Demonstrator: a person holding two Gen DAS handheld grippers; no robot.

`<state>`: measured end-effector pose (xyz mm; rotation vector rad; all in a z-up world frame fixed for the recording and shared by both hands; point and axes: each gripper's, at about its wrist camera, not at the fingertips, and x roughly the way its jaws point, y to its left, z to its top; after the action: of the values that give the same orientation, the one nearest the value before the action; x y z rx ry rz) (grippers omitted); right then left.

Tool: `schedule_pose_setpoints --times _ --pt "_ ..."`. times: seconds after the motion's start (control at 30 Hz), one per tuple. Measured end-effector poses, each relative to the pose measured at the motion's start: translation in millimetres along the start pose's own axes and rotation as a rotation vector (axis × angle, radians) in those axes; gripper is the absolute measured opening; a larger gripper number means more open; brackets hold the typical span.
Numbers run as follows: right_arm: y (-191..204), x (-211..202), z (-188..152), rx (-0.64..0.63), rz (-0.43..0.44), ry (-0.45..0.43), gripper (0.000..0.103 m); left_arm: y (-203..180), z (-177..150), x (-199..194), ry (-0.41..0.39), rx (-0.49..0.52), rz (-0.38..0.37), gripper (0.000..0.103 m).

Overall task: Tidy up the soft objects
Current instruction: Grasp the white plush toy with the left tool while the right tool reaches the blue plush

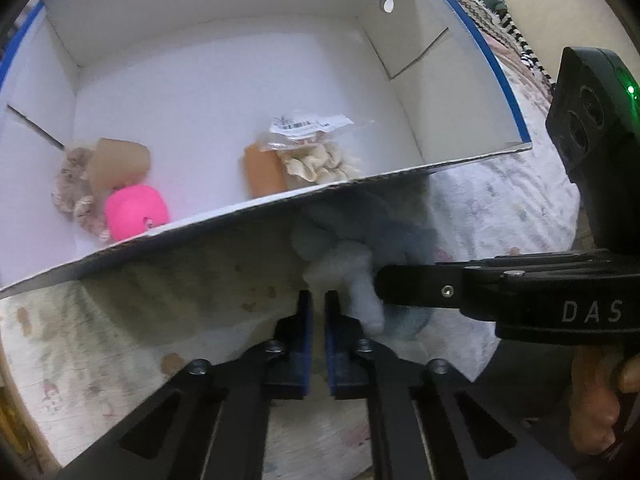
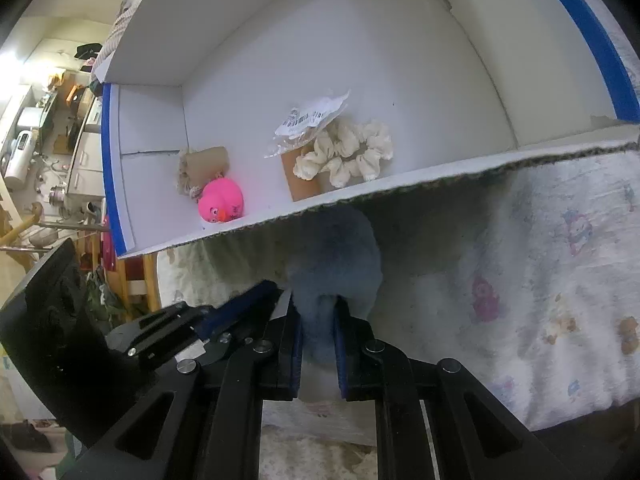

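Jaws: right gripper [image 2: 318, 336] clamped on the grey-blue plush toy [image 2: 334, 256], pinching a narrow tail end of it between the blue pads. Left gripper [image 1: 318, 304] has its jaws nearly together with nothing between them, tips just beside the toy's pale limb.

Toy location: on the printed bedspread [image 2: 540, 280], outside the white cardboard box [image 2: 400, 196], pressed against the box's near wall.

Handling, judged: light, soft, compresses fully under the pads; not fragile, not slippery. A pinch on a thin limb may let the body dangle and swing, so a hold nearer the bulk looks safer.

Appearance: fuzzy, grey-blue body with paler grey limbs, shape unclear.

In the box: pink rubber duck [image 2: 222, 200], cream scrunchie [image 2: 348, 152].
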<state>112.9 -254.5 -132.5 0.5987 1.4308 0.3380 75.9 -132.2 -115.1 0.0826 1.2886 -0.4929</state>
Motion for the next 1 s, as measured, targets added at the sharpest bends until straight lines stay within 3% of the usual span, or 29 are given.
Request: schedule_pose_setpoints --times 0.1,0.23,0.37,0.47,0.53,0.57,0.67,0.87,1.0 --pt "1 1 -1 -0.006 -0.019 -0.006 0.016 2 2 1 0.005 -0.01 -0.034 0.003" --pt "-1 -3 -3 -0.008 -0.073 -0.023 0.015 10 3 -5 -0.014 -0.03 -0.02 0.002" --pt "0 -3 -2 -0.007 -0.051 -0.022 0.015 22 4 -12 -0.034 -0.073 -0.025 0.003" --pt "0 -3 -1 -0.001 -0.032 -0.026 0.015 23 4 -18 -0.047 -0.092 -0.077 0.019" --pt "1 -2 -1 -0.007 -0.036 -0.024 0.015 20 3 -15 -0.026 -0.08 -0.09 0.049" --pt "0 -2 0 -0.008 -0.039 -0.023 0.016 16 3 -12 -0.018 -0.074 -0.085 0.052" --pt "-3 -2 1 0.007 -0.04 -0.022 0.016 6 1 -8 -0.014 -0.035 -0.071 0.052" --pt "-2 -3 1 0.007 -0.023 -0.021 0.016 0 3 -6 -0.006 -0.015 -0.128 0.052" --pt "3 -3 0 -0.021 -0.006 -0.012 0.016 -8 2 0 -0.01 0.015 -0.108 0.052"
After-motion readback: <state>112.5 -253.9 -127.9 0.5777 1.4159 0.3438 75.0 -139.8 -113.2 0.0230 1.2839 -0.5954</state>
